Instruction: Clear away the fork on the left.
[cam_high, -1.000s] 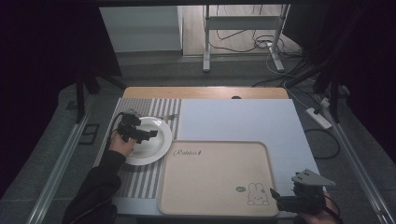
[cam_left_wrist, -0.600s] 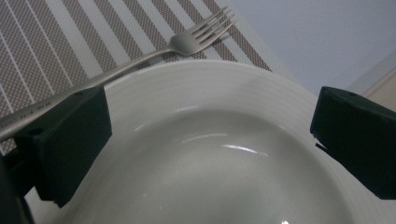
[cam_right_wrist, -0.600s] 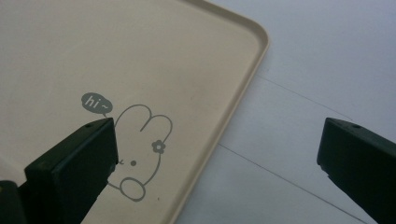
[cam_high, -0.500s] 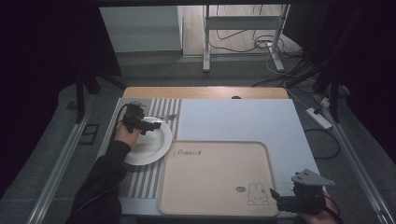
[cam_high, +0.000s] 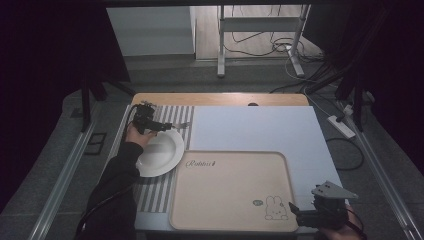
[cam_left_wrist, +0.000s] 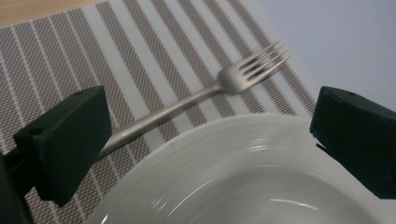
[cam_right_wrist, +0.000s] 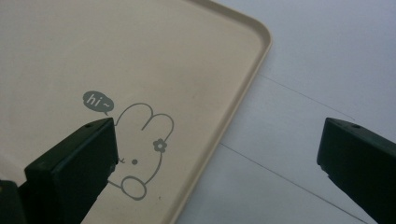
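just ahead of the wide left tongs (cam_left_wrist: 205, 140), seemingly untouched, lies the fork (cam_left_wrist: 219, 88).

Left gripper (cam_high: 167, 126) jaws wide apart; right gripper (cam_high: 295, 212) likewise

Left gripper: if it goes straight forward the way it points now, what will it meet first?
Probably the fork, lying on the striped mat just past the white plate. The left gripper hangs open over the plate's rim; its height is unclear.

Overhead forward-down, two close tongs cameras
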